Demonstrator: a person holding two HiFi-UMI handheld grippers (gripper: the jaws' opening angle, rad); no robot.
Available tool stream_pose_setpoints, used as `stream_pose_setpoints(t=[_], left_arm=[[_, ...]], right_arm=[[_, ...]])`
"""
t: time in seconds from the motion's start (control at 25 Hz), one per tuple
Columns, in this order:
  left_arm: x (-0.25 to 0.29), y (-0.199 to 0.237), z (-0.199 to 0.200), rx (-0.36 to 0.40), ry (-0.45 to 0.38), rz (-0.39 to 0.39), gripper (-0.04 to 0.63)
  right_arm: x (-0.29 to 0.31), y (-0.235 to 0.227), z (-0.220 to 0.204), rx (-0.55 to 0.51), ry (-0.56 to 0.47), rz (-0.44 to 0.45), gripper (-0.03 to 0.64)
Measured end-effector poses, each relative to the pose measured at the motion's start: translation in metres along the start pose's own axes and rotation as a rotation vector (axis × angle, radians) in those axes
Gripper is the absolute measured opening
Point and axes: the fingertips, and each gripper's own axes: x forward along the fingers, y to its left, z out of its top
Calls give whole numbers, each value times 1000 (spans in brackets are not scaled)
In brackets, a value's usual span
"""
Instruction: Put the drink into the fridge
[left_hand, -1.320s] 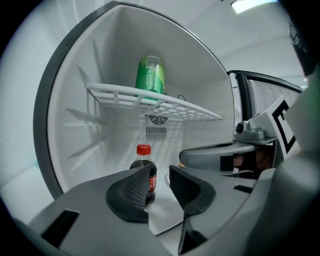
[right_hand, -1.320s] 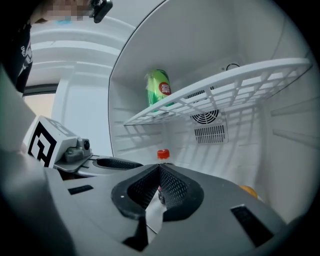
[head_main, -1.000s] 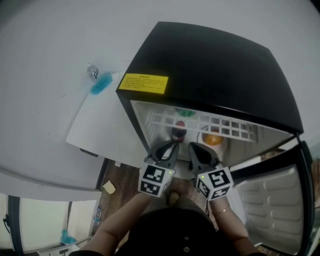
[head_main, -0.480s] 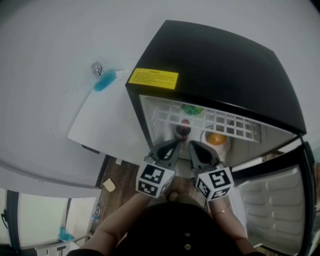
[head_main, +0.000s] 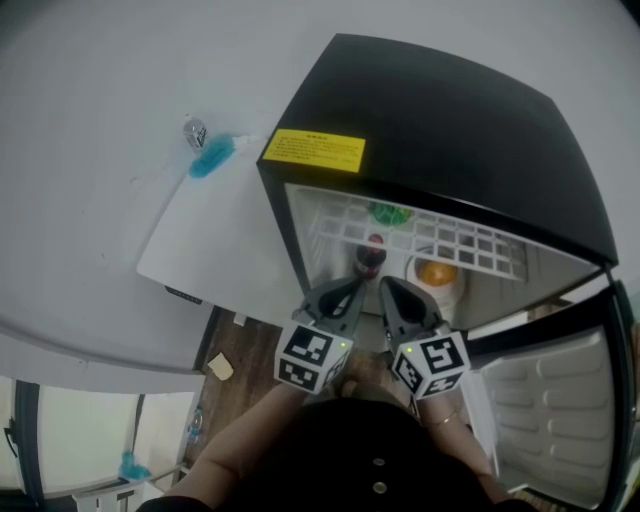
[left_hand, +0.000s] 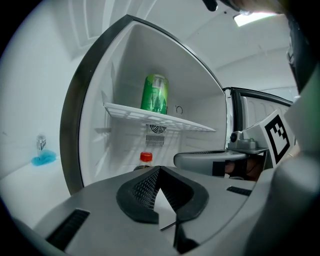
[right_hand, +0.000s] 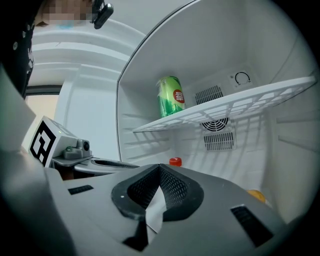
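Head view: black fridge (head_main: 450, 130), glossy top with a yellow label (head_main: 313, 150), door (head_main: 560, 400) swung open to the right. The drink, a dark bottle (head_main: 370, 258) with a red cap, stands upright on the white floor under the wire shelf (head_main: 440, 240), so it looks placed. A green can (head_main: 388, 213) is on the shelf, and something round and orange (head_main: 437, 272) is just beside the bottle. Left gripper (head_main: 350, 290) and right gripper (head_main: 390, 290) sit side by side at the fridge mouth, near the bottle. Left gripper view: jaws clenched, ribbed black pads meeting at the tip, nothing between them; red cap (left_hand: 145, 157) just beyond, apart. Right gripper view: jaws also pressed together and empty; white-coated shelf grid, smooth moulded plastic walls, vent slots at the back. Risks, as I judge them: the bottle is tall and narrow on slick plastic, so a forward nudge from either closed tip could topple it into the orange item. The door is also open, and swinging it shut hard might rock the bottle.
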Motion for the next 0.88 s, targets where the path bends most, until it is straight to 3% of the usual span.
stream_pose_setpoints(t=[0.88], left_arm=[[2, -5, -5, -8, 11, -24, 6]], right_arm=[[-7, 0, -9, -16, 30, -8, 8]])
